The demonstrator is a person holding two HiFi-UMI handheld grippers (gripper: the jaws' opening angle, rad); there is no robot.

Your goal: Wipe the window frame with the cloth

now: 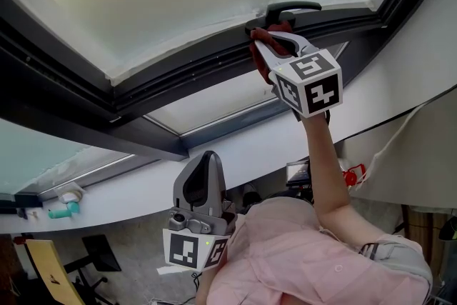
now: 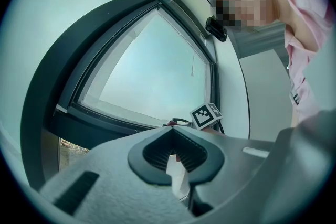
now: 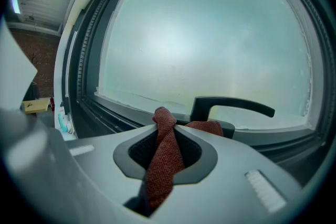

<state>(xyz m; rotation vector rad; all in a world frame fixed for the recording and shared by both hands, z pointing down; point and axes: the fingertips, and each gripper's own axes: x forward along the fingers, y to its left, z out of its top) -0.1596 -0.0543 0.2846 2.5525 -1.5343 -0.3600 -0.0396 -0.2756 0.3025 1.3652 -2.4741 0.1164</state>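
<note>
Right gripper (image 1: 266, 46): jaws clamped on red cloth (image 1: 262, 66), which is held against dark window frame (image 1: 178, 78) just beside window handle (image 1: 293, 8). Left gripper (image 1: 207, 161): jaws closed, nothing held, well below the handle.

Diffuse daylight backlight, fisheye-warped edges

The cloth (image 3: 160, 165) sat between the right gripper's (image 3: 168, 127) jaws. Its bunched end poked past their tips, against the window frame (image 3: 110, 113). The handle (image 3: 231, 106) stood on the frame just beyond those tips, slightly to their right. The left gripper (image 1: 206, 162) hung well apart, behind the right one, close before the person's chest (image 1: 285, 246).
</note>
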